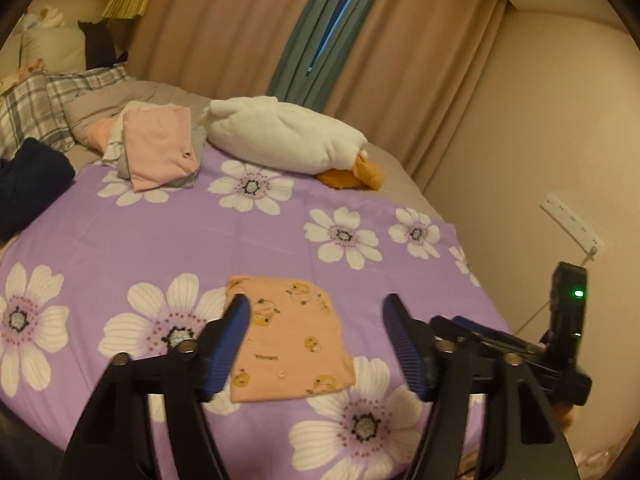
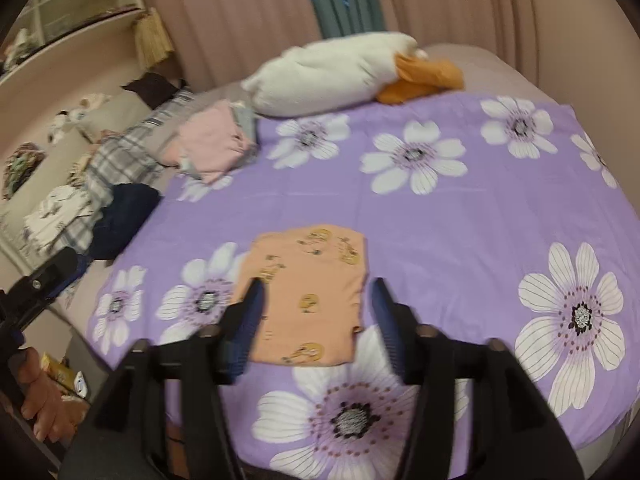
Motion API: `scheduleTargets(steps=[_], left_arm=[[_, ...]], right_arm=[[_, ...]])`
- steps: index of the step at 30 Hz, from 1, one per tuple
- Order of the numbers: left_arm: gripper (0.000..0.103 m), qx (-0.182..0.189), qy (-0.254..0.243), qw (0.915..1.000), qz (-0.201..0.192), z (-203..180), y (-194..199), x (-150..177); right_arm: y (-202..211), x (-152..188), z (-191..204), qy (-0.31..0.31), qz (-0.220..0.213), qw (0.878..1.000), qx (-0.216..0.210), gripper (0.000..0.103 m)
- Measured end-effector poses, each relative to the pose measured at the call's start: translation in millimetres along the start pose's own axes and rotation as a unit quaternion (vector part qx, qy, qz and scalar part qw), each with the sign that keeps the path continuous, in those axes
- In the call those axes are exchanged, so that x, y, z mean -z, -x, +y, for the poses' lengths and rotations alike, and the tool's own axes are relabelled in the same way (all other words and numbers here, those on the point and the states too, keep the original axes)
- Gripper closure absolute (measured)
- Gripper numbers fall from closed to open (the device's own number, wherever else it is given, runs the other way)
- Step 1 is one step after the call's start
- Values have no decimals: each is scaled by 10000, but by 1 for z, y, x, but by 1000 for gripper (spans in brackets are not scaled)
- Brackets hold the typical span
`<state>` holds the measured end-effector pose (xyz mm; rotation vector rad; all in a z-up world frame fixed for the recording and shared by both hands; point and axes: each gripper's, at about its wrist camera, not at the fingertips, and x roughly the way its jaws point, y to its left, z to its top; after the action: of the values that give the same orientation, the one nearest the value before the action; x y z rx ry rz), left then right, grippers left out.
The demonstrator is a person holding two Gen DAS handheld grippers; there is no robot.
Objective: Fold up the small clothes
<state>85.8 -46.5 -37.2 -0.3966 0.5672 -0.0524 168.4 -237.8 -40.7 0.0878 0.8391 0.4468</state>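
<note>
Lying flat on the purple floral sheet (image 1: 160, 232), lower centre of both frames: one peach printed garment (image 1: 290, 340), folded to a rough rectangle, long axis running from the near edge of the bed away toward the curtains, slightly slanted to the left at its far end in the left wrist view.

Left gripper (image 1: 316, 344): tongs spread wide, holding nothing, poised over the garment; one blue pad overlaps its left edge in frame, contact cannot be told.

Right gripper (image 2: 318, 320): tongs spread, holding nothing, straddling the garment's near half in the blurred right wrist view.

Stack of folded clothes, pink piece on top (image 1: 160, 156): upper left of the sheet, well apart from the peach garment.

White plush duck with orange feet (image 1: 280, 136): just beside the stack, at the far edge.

Dark blue bundle (image 1: 28, 184): left edge.

Plaid pillow (image 1: 36, 108): upper left.
</note>
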Motion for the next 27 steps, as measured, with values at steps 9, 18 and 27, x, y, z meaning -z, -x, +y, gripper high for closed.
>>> scheduleTargets(steps=[9,18,27], left_arm=[[0,-255,-390,9984,-332,-11,7,1],[0,-37,-670,9975,-203,-36,5,13],[0,-638,-631,9957,-233,-35,3,14]], right_arm=[[59,7,10,-33,-1059,9940,271,0],[68,12,36,540,-1297,9891,450,0],[70,11,29,207,-1276,9899,585,0]])
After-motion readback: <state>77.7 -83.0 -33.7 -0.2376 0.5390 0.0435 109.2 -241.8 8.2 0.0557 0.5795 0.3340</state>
